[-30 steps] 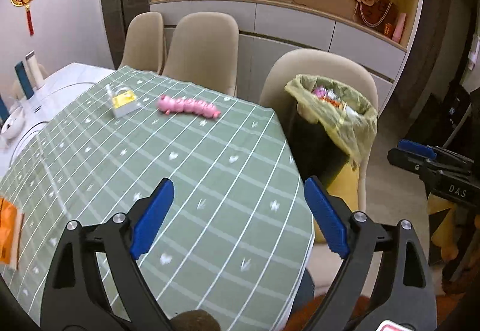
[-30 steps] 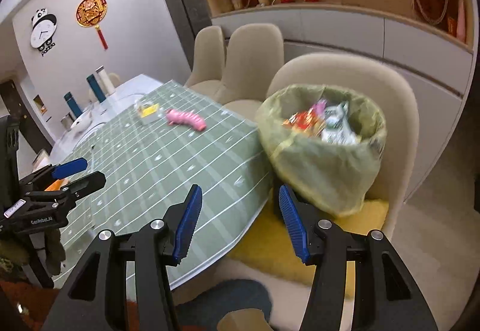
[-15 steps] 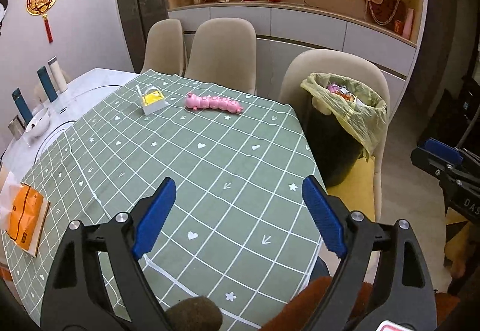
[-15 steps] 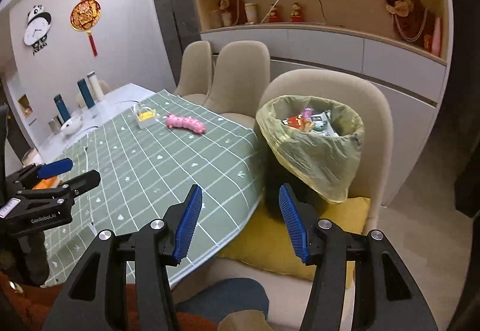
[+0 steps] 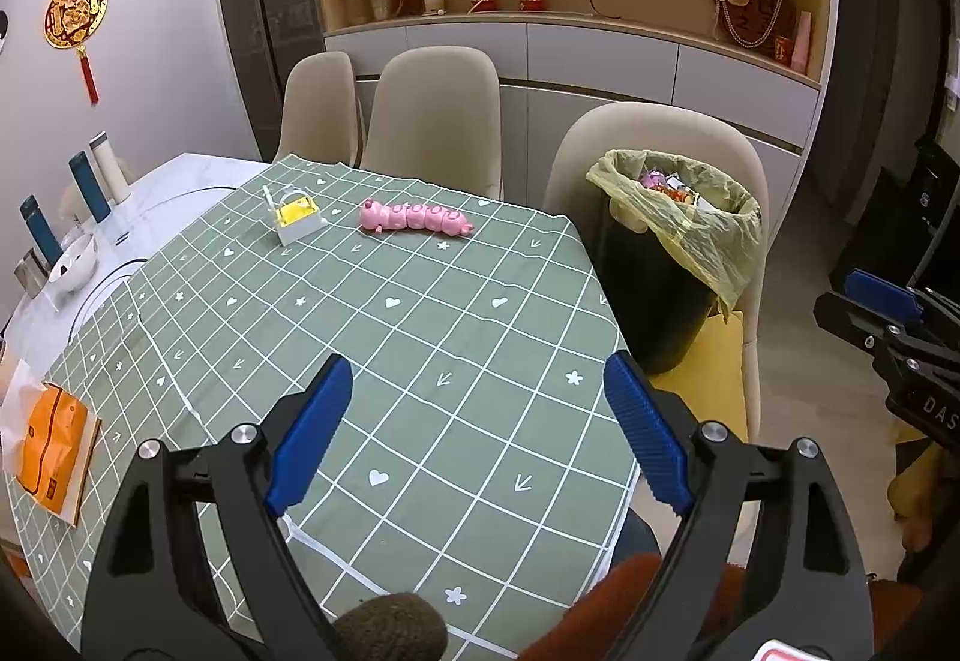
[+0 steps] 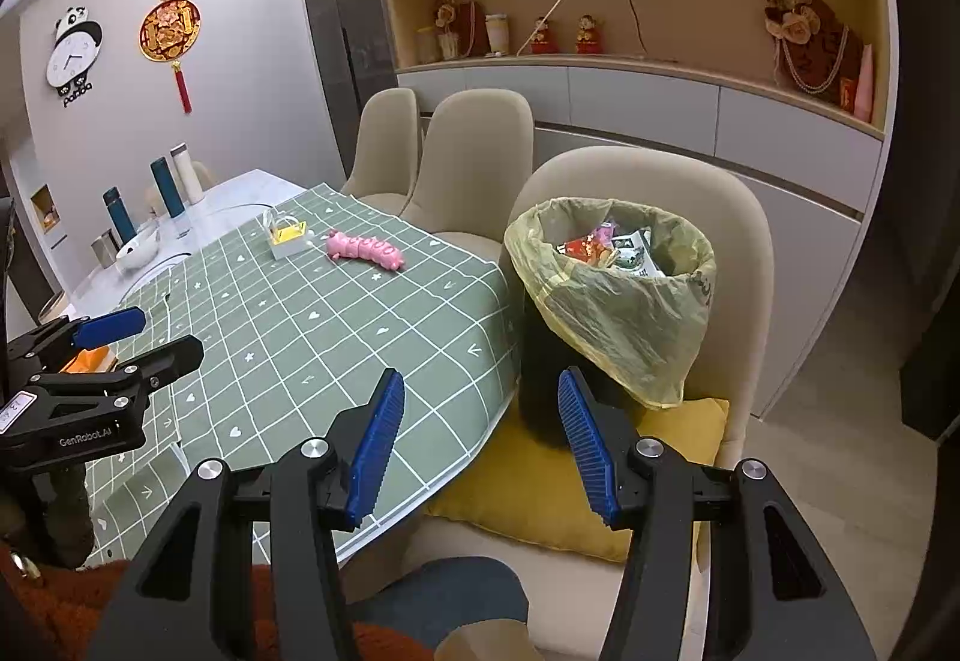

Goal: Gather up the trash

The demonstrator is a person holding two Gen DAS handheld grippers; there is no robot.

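A black bin lined with a yellow-green bag (image 5: 690, 235) (image 6: 624, 313) stands on a beige chair at the table's right end, with wrappers (image 6: 606, 250) inside. My left gripper (image 5: 480, 421) is open and empty above the near part of the green checked tablecloth (image 5: 390, 337). My right gripper (image 6: 480, 433) is open and empty, near the table's corner and just in front of the bin. On the cloth's far side lie a pink caterpillar toy (image 5: 414, 218) (image 6: 365, 250) and a small white box with yellow inside (image 5: 294, 216) (image 6: 287, 236).
An orange packet on white paper (image 5: 51, 451) lies at the cloth's left edge. Bottles (image 5: 90, 175) and a bowl (image 5: 72, 262) stand on the white tabletop at left. Beige chairs (image 5: 438, 115) line the far side. A yellow cushion (image 6: 576, 487) lies under the bin.
Both grippers have pulled back and risen from the table and bin, so more of the room shows. Both stay open and empty. Nothing on the table has moved.
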